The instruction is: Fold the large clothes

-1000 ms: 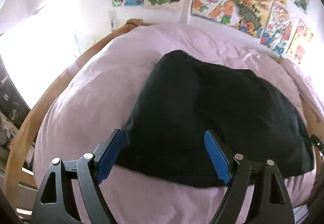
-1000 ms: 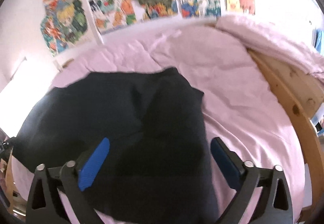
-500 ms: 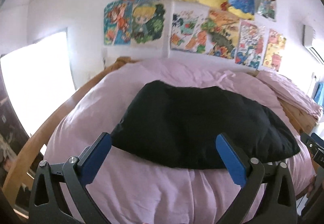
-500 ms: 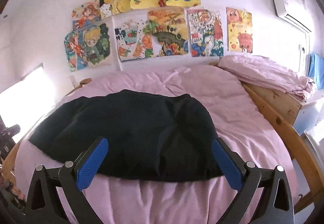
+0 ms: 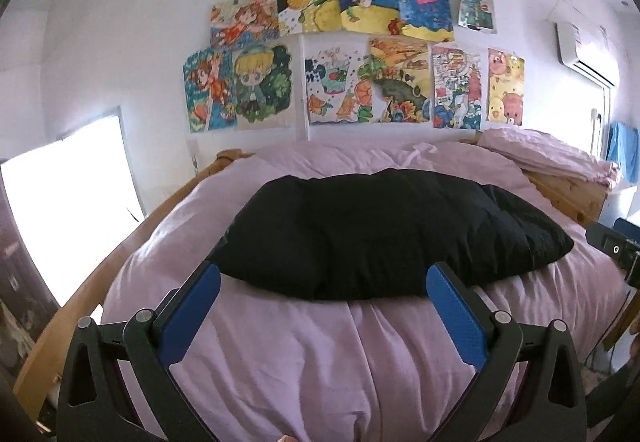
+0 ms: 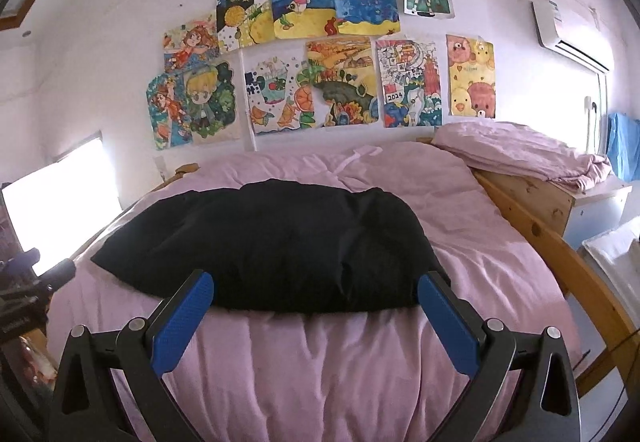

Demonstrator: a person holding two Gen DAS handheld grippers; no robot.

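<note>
Left wrist view, black garment (image 5: 384, 238) beyond wide-apart left hand-held gripper (image 5: 324, 284), untouched

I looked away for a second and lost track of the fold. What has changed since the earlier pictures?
Both grippers have pulled back from the black garment: a second ago their fingers stood over it, now they are short of its near edge. The left gripper has just been opening, with nothing between its jaws; the right gripper is open and empty too. The garment stays folded on the pink duvet.
</note>
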